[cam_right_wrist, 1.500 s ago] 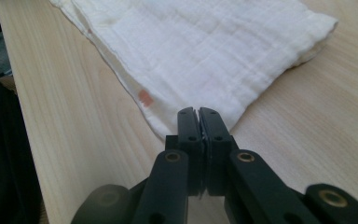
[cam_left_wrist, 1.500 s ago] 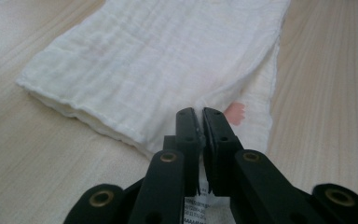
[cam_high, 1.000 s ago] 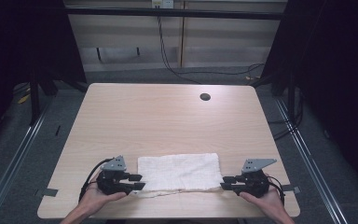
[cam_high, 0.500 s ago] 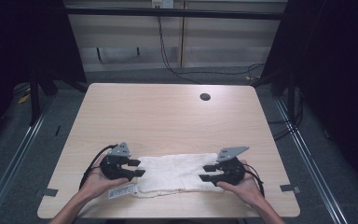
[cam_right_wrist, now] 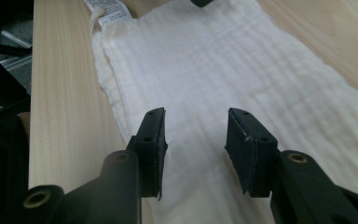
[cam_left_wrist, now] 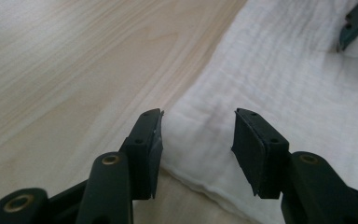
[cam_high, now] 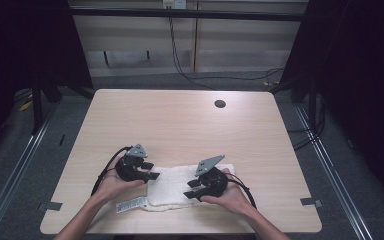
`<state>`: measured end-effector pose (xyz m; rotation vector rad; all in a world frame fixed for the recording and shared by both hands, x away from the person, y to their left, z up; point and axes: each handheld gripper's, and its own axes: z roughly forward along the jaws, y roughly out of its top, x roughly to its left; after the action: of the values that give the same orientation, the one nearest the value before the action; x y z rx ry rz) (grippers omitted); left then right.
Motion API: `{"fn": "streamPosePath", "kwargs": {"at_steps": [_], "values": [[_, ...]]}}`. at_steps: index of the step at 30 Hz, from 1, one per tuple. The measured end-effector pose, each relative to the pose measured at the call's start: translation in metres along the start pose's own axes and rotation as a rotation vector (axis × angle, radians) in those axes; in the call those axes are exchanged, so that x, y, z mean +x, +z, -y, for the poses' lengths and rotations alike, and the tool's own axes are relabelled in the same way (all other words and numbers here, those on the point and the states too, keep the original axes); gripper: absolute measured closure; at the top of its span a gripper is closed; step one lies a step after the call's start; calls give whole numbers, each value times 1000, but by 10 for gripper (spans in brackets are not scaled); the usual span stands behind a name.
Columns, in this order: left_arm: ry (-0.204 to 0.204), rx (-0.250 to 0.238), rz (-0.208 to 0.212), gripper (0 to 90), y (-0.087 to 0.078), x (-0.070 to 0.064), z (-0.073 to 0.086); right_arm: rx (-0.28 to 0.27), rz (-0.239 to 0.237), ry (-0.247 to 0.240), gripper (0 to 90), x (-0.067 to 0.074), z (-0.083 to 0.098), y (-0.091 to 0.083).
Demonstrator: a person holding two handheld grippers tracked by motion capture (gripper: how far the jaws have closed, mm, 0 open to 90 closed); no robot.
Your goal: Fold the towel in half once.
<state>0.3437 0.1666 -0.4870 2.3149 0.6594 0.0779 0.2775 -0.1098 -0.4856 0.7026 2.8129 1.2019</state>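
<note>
- Cloth: white, folded, flat on the bench near its front edge, between the two hands. Label sticks out at the front left corner.
- Left gripper: at the cloth's left edge, jaws released. In the left gripper view they stand apart over the cloth's edge, with nothing between the pads.
- Right gripper: over the cloth's right half, pointing left; jaws released and empty. In the right gripper view, cloth lies flat beneath them.
- Risk, left: the jaws straddle the folded edge; closing from here may pinch the top layer alone, so the fold could peel open when lifted.
- Risk, left: the lower jaw sits close to the bench; pushing in could shove the cloth sideways and bunch it instead of getting under it.
- Risk, right: the jaws are above mid-cloth, not at an edge; closing here would likely pluck a pucker and spoil the flat lie.
- Risk, both: unequal pulls would skew the cloth, or drag it toward the near bench edge.
- Change over the last second, left: the gripper went from the front left corner to the left edge farther back; its jaws have just been opening, nothing in them.
- Change, cloth: it was a long strip and now lies shorter, folded over, with the label exposed.
- Change, right: the gripper came in from the far right end toward the middle; its jaws have just been opening, nothing in them.
</note>
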Motion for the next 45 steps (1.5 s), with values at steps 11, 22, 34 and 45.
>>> {"fn": "streamPosePath", "kwargs": {"at_steps": [11, 22, 34, 45], "values": [[15, -29, -10, 542, 15, -12, -1, 46, 45, -35, 657, 7, 5, 9], [65, -27, -31, 593, 31, -35, -14, 18, 60, 28, 852, 2, 32, -16], [68, 2, 79, 555, 42, -53, -27, 5, 89, 82, 843, 7, 61, -43], [-46, -67, 34, 475, 26, -33, -27, -58, 43, 87, 627, 16, 41, -41]]}}
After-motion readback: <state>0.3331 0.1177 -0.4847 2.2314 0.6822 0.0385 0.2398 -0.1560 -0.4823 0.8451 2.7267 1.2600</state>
